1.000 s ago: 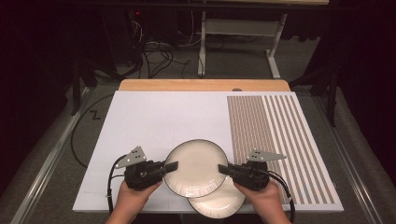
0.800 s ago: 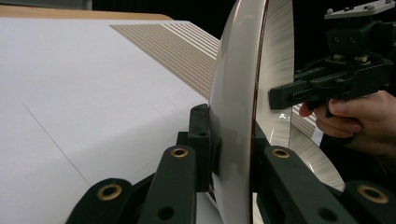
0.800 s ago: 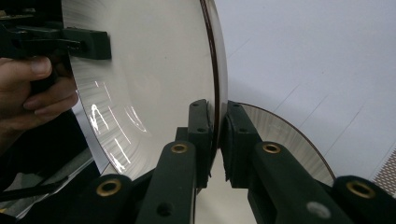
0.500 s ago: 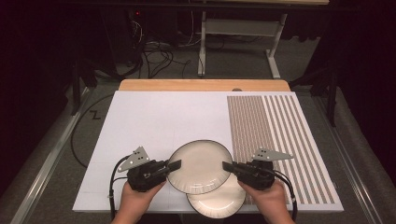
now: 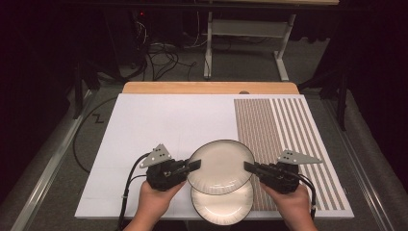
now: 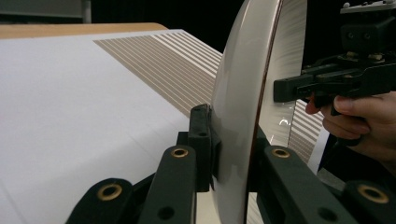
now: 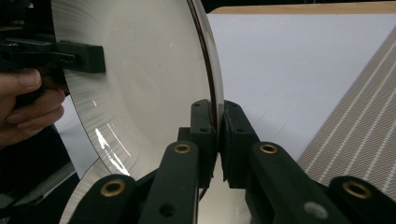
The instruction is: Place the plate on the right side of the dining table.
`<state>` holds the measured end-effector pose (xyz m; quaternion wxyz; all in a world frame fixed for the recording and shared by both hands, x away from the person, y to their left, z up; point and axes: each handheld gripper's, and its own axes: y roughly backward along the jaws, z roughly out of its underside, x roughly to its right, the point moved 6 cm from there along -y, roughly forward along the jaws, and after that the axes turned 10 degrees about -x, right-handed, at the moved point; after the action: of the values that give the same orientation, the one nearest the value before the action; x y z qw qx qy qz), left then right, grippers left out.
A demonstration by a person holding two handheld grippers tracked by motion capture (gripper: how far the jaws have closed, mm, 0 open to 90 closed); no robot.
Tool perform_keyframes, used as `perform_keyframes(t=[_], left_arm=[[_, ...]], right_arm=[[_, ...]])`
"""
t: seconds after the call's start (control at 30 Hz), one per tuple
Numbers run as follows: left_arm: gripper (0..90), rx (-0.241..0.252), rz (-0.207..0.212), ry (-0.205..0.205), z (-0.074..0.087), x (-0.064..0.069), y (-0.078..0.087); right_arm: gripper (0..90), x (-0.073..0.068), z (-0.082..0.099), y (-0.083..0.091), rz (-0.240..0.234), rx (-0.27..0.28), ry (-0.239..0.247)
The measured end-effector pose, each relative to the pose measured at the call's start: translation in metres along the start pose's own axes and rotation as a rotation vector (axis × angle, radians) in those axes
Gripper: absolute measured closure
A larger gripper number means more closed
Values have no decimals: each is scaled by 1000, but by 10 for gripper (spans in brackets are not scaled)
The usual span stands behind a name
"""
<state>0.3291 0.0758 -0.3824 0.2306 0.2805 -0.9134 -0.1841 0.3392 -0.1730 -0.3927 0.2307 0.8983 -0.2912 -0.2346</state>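
Since a second ago both grippers have slid slightly toward the near table edge, and the upper plate (image 5: 221, 167) has gone with them, still carried between the two. Left gripper (image 5: 193, 166) clamps the plate's left rim; in the left gripper view the jaws are closed on the rim, one pad on each face. Right gripper (image 5: 248, 167) clamps the opposite rim, jaws pinched on the edge in the right gripper view. Upper plate is cream with a dark rim line, held roughly level in the high view, raised above the lower plate (image 5: 222, 206). Lower plate lies flat on the white mat (image 5: 159, 125) at the near edge, partly covered by the upper plate from above. Striped section (image 5: 284, 130) of the mat sits on the right half, brown and white lines running away from the person. Left hand (image 5: 154, 202) and right hand (image 5: 288, 207) grip the tools from the bottom. Wooden table edge (image 5: 207, 87) shows beyond the mat.
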Motion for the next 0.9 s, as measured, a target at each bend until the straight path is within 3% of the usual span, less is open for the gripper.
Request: perform_keyframes(t=[0.13, 0.43, 0.67, 0.9], left_arm=[[804, -35, 10, -7, -12, 4, -14], [802, -82, 50, 22, -36, 7, -42], [801, -108, 73, 43, -49, 8, -64], [793, -152, 83, 38, -59, 9, -87]], right_arm=[[868, 11, -1, 12, 18, 16, -22], [868, 35, -2, 32, 33, 51, -88], [867, 54, -2, 44, 50, 72, -126], [867, 71, 0, 54, 86, 80, -150]])
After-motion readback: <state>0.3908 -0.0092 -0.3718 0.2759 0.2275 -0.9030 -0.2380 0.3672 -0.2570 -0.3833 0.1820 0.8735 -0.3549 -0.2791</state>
